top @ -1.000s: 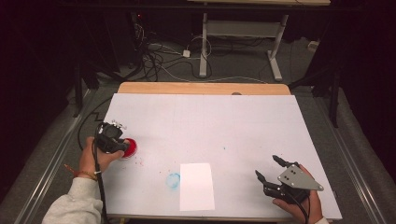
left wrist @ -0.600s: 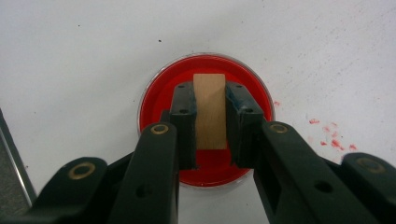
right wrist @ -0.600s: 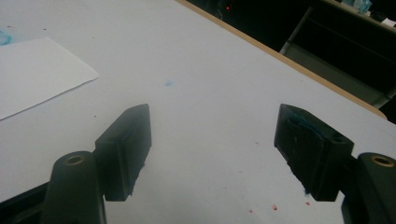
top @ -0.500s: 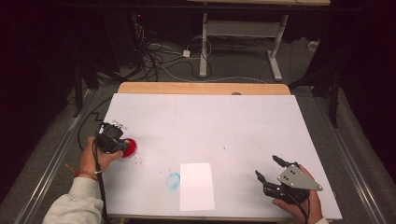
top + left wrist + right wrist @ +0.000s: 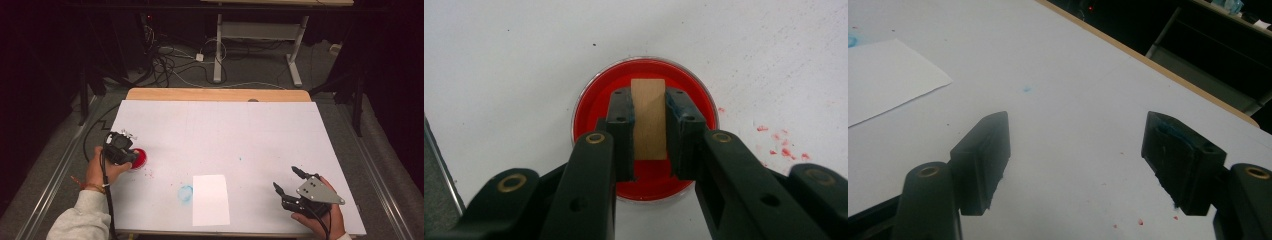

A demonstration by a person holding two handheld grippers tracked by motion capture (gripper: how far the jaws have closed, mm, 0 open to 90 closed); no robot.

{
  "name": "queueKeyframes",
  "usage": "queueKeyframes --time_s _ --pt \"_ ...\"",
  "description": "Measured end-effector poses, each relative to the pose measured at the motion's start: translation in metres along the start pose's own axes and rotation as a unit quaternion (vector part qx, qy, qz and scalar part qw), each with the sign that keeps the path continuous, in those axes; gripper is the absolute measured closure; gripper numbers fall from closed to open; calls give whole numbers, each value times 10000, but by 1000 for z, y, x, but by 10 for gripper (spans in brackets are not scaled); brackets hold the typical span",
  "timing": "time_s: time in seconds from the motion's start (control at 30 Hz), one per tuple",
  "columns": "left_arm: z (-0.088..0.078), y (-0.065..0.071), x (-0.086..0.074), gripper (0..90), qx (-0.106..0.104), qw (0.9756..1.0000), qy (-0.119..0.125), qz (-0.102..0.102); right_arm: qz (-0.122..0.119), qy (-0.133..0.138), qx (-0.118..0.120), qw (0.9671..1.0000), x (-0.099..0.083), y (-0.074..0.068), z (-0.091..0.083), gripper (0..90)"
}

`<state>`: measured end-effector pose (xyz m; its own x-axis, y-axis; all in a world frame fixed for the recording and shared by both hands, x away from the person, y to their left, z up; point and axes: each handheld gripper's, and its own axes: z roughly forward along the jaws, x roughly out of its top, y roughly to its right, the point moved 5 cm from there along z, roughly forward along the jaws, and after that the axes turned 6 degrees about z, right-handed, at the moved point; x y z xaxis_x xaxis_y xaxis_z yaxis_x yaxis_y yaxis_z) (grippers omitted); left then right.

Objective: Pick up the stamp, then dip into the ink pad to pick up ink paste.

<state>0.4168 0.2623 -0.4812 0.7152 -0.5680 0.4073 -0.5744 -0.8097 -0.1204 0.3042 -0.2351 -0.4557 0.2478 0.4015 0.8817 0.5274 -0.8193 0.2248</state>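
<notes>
A round red dish of paint sits on the white table top near its left edge. My left gripper points down over the dish, shut on a small upright wooden block that stands in the red paint. From above, the left gripper covers part of the red dish. My right gripper rests low near the front right of the table, open with nothing between its fingers. Its two black jaws stand wide apart over bare table.
A white sheet of paper lies at the front middle, with a blue paint ring beside its left edge. Red specks dot the table right of the dish. A wooden strip edges the far side; cables lie on the floor beyond.
</notes>
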Motion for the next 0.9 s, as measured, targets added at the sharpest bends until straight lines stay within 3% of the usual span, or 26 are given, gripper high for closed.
queueKeyframes --time_s 0.37,0.6,0.9 --pt "-6 -3 -4 736 -64 9999 123 -43 16 15 -30 10000 2 2 3 277" --pt "-25 -4 -1 735 -21 9986 514 -79 70 37 -71 9999 0 4 -2 276" --pt "-52 -5 6 735 8 9967 811 -12 71 7 -63 10000 0 4 -2 279"
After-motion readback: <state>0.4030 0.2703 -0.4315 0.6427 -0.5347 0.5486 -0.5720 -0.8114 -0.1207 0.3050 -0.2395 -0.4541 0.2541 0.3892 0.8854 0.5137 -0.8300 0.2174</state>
